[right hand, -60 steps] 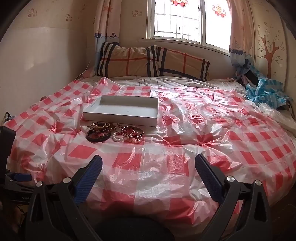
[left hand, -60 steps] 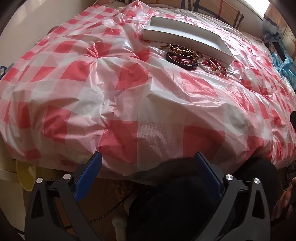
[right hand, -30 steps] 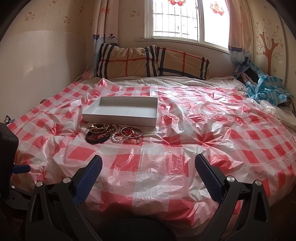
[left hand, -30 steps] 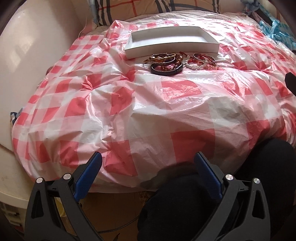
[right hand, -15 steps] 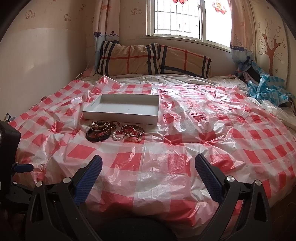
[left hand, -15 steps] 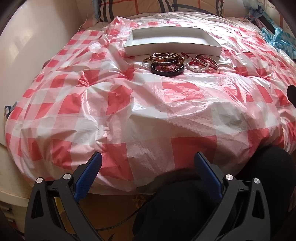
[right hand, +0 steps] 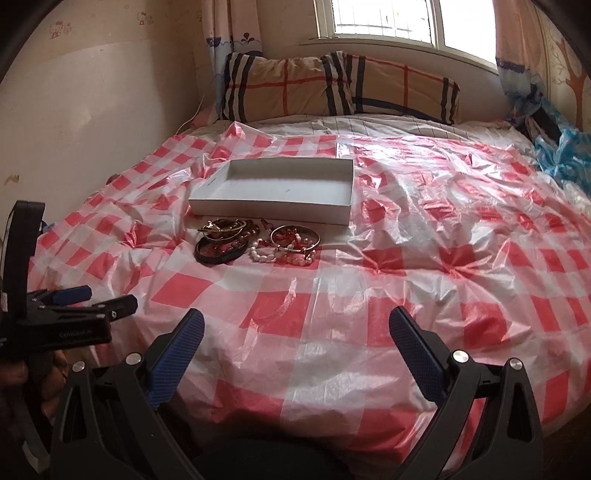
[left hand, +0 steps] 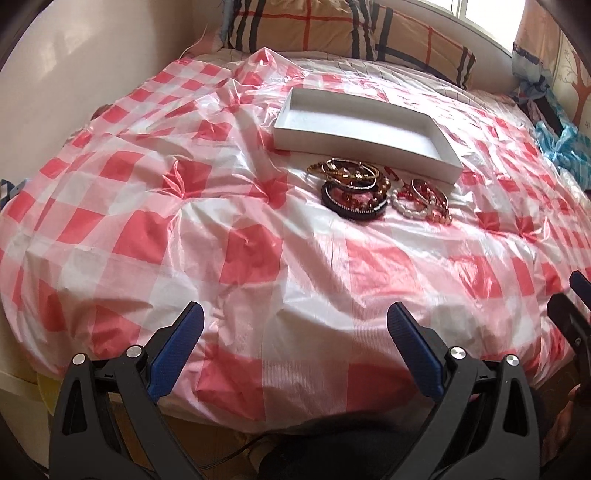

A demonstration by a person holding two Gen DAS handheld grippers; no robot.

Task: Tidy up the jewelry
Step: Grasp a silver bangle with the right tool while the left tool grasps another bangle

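A shallow white box (left hand: 364,123) (right hand: 280,188) lies empty on a bed under a red and white checked plastic sheet (left hand: 258,229) (right hand: 424,258). Just in front of it is a pile of jewelry: gold bangles (left hand: 347,171) (right hand: 225,226), a black bangle (left hand: 352,206) (right hand: 218,253), a white bead bracelet (left hand: 406,210) (right hand: 263,254) and red bracelets (left hand: 428,194) (right hand: 295,238). My left gripper (left hand: 293,325) is open, well short of the pile, over the bed's near edge. My right gripper (right hand: 295,328) is open too, lower right of the jewelry. Neither holds anything.
Plaid pillows (right hand: 340,88) lie at the head of the bed under a window (right hand: 388,18). A wall (right hand: 92,110) runs along the left side. Blue crumpled cloth (right hand: 561,151) sits at the far right. The left gripper's body (right hand: 55,321) shows at the right wrist view's left edge.
Both grippers have come closer to the bed and the jewelry. The left view has tilted up, so box and pile sit nearer the middle. Both stayed open.
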